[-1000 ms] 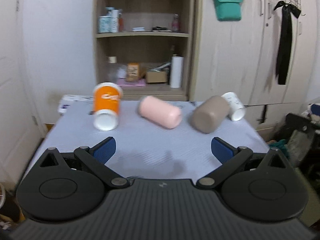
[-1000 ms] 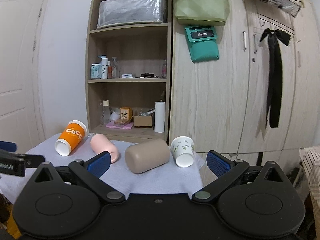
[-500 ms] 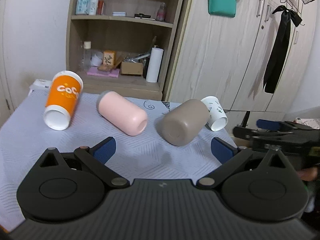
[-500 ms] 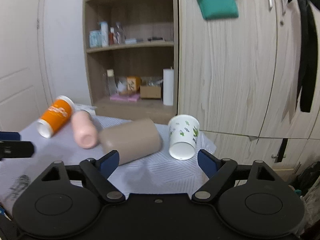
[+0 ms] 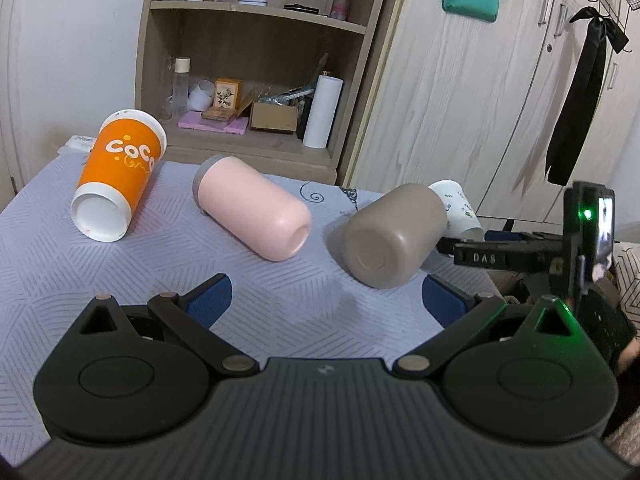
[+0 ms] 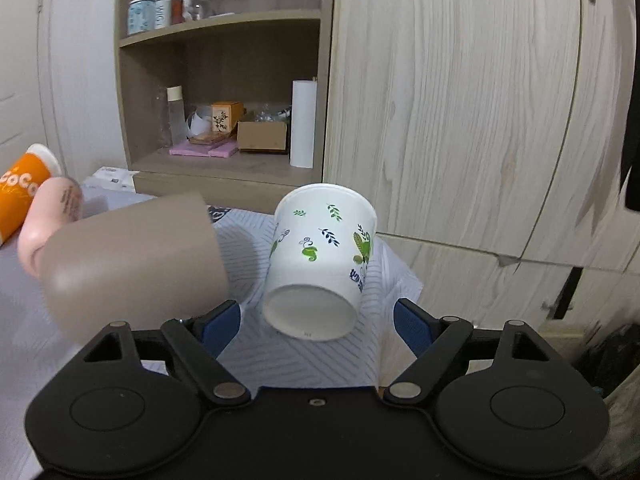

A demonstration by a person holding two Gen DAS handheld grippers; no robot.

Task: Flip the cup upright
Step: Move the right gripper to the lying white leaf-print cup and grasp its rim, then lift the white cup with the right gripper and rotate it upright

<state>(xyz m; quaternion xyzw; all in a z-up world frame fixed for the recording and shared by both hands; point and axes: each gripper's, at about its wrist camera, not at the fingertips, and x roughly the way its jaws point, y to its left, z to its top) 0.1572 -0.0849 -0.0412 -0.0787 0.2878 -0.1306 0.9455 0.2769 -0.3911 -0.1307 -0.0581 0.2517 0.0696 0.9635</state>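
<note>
- Where the lavender tablecloth [image 5: 48,264] begins at its left end, an orange paper cup [image 5: 120,178] marked "CoCo" lies on its side, its white base turned toward the left wrist camera
- Beside it to the right a pink tumbler [image 5: 254,208] lies on its side, base toward the camera; apart from the orange cup
- Next comes a taupe tumbler [image 5: 394,236], also on its side, base toward the left camera; in the right wrist view it [image 6: 132,264] fills the left of the frame
- At the right end, near the cloth's edge, a white paper cup [image 6: 322,264] printed with leaves lies tipped, base toward the right camera, rim pointing to the wardrobe [image 6: 460,100]; it sits just beside the taupe tumbler
- Left gripper [image 5: 326,300] hangs over bare cloth in front of the pink and taupe tumblers; jaws spread wide, nothing between them
- Right gripper [image 6: 316,326] sits low before the white paper cup; blue pads [image 6: 412,326] wide apart on either side of the cup's base, not touching it
</note>
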